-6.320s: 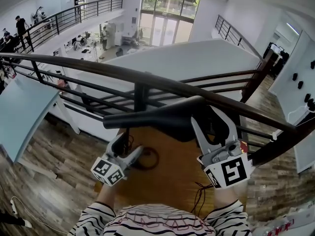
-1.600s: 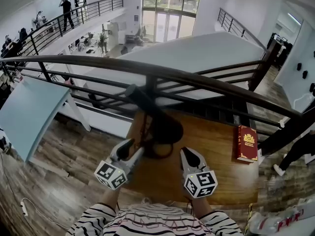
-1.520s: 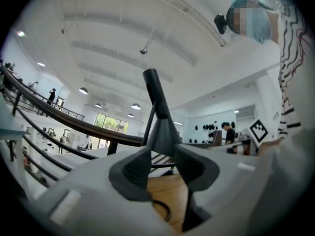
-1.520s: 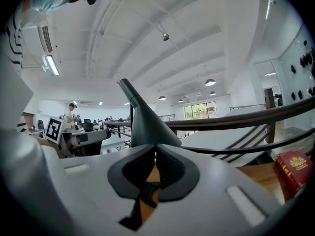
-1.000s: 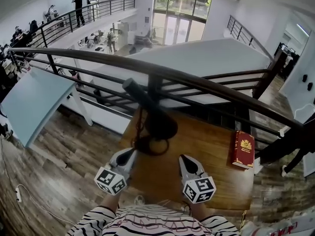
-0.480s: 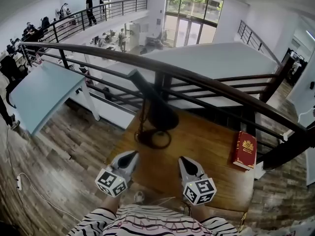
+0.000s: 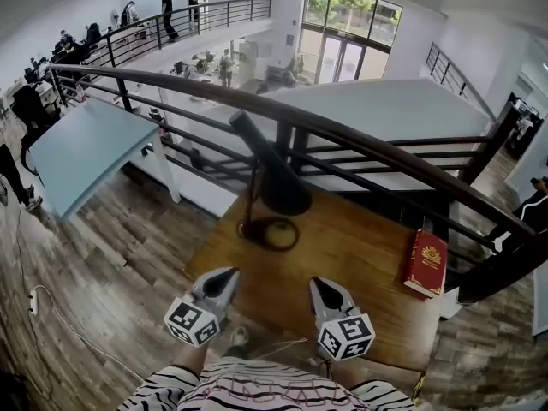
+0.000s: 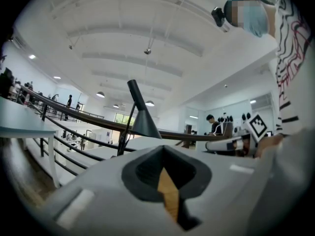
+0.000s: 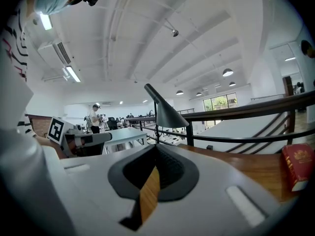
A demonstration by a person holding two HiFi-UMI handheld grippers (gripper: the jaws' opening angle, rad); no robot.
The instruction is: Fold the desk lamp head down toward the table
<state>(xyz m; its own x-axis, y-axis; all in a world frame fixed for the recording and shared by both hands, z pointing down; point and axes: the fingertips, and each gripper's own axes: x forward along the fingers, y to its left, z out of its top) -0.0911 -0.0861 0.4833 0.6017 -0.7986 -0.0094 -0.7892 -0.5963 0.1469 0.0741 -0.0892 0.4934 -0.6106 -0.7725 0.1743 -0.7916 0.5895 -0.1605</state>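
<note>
The left gripper [image 7: 228, 274] and the right gripper [image 7: 318, 283] are both closed and empty over the near table [image 7: 360, 247] edge. The desk lamp [image 7: 276, 187] stands far left, its head tilted downward.

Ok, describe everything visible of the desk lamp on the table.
The desk lamp is matte black, likely metal: a round base on the far left of the wooden table, a thin upright stem, and a cone shade with a slanted cylindrical neck. The shade opens downward above the base. Only the table touches it.
</note>
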